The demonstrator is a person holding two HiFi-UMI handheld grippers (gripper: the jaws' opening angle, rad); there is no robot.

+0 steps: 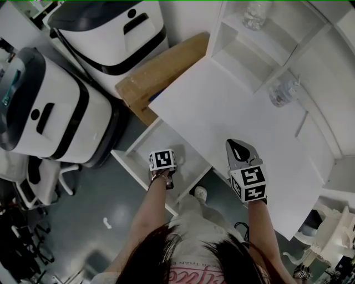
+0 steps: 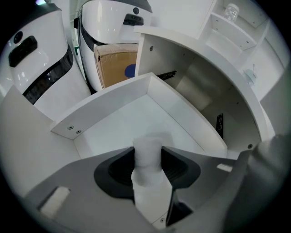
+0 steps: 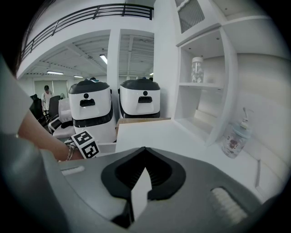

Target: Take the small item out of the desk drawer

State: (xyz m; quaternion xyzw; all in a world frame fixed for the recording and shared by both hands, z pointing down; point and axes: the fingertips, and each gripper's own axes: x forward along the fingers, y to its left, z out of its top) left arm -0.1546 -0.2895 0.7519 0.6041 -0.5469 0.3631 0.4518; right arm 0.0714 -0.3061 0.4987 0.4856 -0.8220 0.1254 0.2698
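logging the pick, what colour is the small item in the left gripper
White. The small item shows best in the left gripper view.

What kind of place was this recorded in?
Probably an office or a robotics lab. A white desk with an open drawer and shelves stands beside two white robot-like machines. Behind them is a large hall with a railing on an upper floor.

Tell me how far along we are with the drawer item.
Done: drawer open, left tool clamped on the white item. In hand: item held over the drawer, not yet clear of it. Remaining: carry it out, perhaps onto the desk. Right tool shut, empty.
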